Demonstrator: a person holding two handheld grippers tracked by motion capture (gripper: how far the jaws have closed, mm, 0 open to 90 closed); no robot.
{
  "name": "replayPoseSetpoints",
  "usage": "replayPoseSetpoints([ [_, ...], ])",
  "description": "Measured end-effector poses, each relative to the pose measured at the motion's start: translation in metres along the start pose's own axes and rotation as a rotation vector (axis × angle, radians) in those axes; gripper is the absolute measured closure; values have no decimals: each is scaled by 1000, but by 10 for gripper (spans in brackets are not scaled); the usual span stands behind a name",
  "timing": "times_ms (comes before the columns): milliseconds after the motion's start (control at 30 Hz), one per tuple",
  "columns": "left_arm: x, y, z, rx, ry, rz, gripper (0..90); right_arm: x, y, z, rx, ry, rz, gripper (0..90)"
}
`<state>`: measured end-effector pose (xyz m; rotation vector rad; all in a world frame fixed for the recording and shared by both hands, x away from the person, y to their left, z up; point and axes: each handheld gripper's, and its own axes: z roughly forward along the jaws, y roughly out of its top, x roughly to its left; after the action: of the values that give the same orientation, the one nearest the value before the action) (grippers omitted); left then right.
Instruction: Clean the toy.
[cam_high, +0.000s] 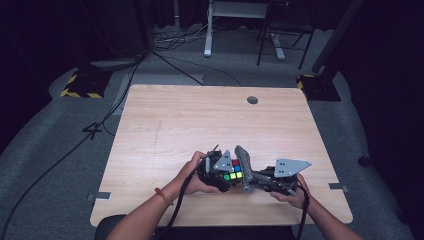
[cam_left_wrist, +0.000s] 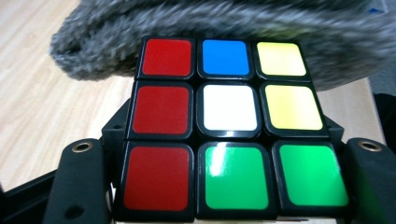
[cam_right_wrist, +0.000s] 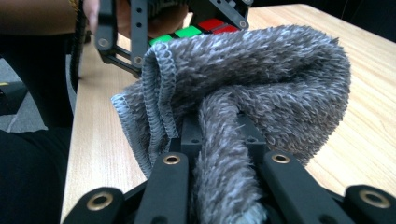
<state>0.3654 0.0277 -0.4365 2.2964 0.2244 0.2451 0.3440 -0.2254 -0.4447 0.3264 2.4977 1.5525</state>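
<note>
Near the table's (cam_high: 165, 120) front edge, the left gripper (cam_high: 223, 176) clamps a colour cube (cam_high: 233, 170); the right gripper (cam_high: 255, 180) pinches a grey cloth (cam_high: 246, 160) against it.

Grey fluffy cloth (cam_right_wrist: 261, 79) clamped between right tongs (cam_right_wrist: 226, 177) (jaws pressed on bunched fold). Cube (cam_right_wrist: 196, 30) seen beyond cloth, gripped by left tongs (cam_right_wrist: 140, 37), above bench (cam_right_wrist: 100, 144).

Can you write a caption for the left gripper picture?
Left gripper holding a Rubik's cube against a grey towel.

One puzzle cube (cam_left_wrist: 229, 126), one grey cloth (cam_right_wrist: 261, 88), two grippers, one table (cam_high: 200, 115).
</note>
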Motion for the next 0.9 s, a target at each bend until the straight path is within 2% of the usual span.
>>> replayPoseSetpoints([
  [33, 1, -1, 1, 8, -13, -5, 328, 0, 1, -1, 2, -4, -11, 783],
  [67, 1, -1, 2, 20, -25, 6, 329, 1, 2, -1, 0, -4, -15, 783],
  [167, -2, 0, 5, 43, -9, 27, 324, 5, 6, 1, 14, -15, -46, 782],
  [233, -1, 0, 4, 40, -10, 33, 329, 4, 6, 1, 10, -16, -41, 782],
  [367, -10, 3, 9, 73, -28, 94, 331, 4, 14, -3, -11, -35, -51, 783],
  [400, -10, 3, 10, 68, -15, 98, 331, 4, 16, -3, -1, -43, -52, 783],
  [467, -9, 2, 8, 49, -15, 85, 332, 3, 13, -1, 21, -64, -50, 784],
  [533, -7, 3, 3, 0, -28, 79, 332, 0, 8, 2, 49, -70, -26, 784],
  [567, -7, 4, 0, -11, -26, 75, 333, -1, 3, 5, 74, -70, -22, 784],
  [667, -6, 5, -3, -21, -22, 76, 332, -3, -4, 10, 96, -50, 0, 784],
  [733, -4, 3, -1, -9, -27, 66, 330, -2, -3, 10, 91, -42, 4, 784],
  [767, -4, 3, 1, 13, -26, 62, 330, -1, -2, 9, 87, -45, -7, 784],
  [833, -7, 2, 6, 42, -14, 73, 328, 2, 3, 3, 50, -36, -23, 784],
  [900, -8, 2, 9, 47, -23, 79, 328, 4, 9, -1, 31, -42, -35, 784],
])
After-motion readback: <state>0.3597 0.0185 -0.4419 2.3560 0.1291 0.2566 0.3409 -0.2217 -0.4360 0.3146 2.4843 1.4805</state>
